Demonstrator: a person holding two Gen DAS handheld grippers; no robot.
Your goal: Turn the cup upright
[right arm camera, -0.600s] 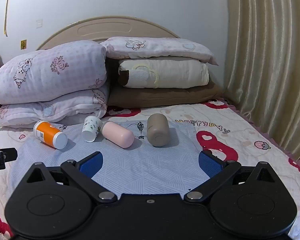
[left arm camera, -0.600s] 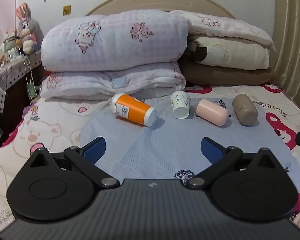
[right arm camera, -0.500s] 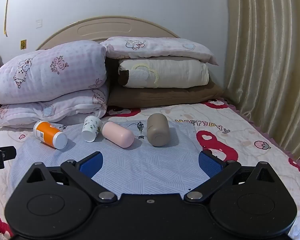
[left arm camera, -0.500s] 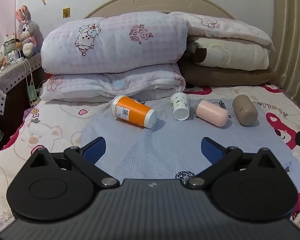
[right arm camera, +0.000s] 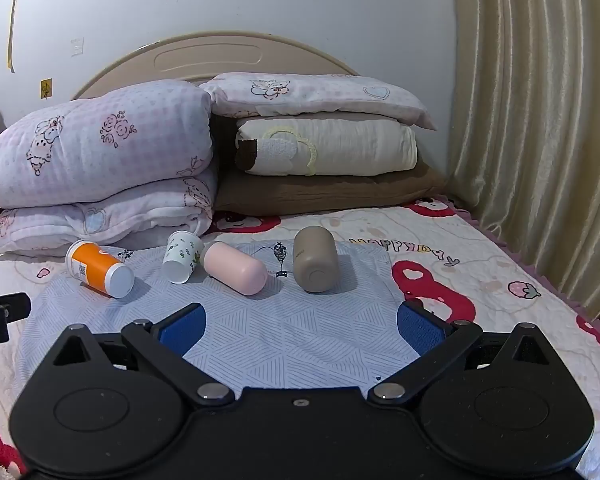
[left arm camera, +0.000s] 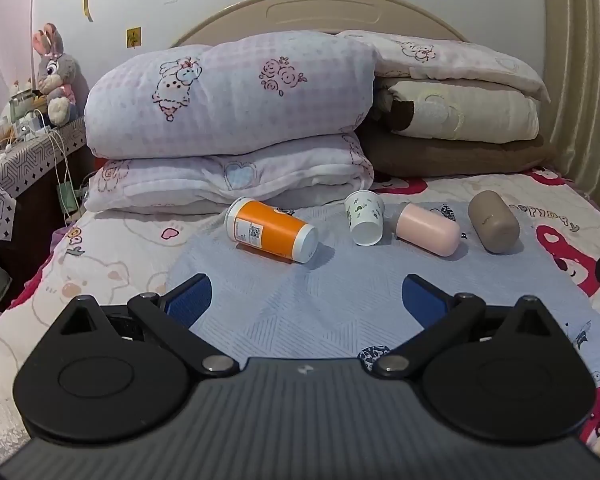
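1. The bedsheet (right arm camera: 440,240) carries yellow lettering reading "HAPPYDAY", seen reversed from this side.
2. The orange cup (left arm camera: 270,230) bears a white label with a QR-style code; its small print is unreadable.

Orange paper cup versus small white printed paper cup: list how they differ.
The orange paper cup is larger and longer; the small white printed paper cup is shorter. The orange one is plain orange with a label, the white one has a leafy print. Both lie tipped over on the pale blue cloth, untouched by either gripper.
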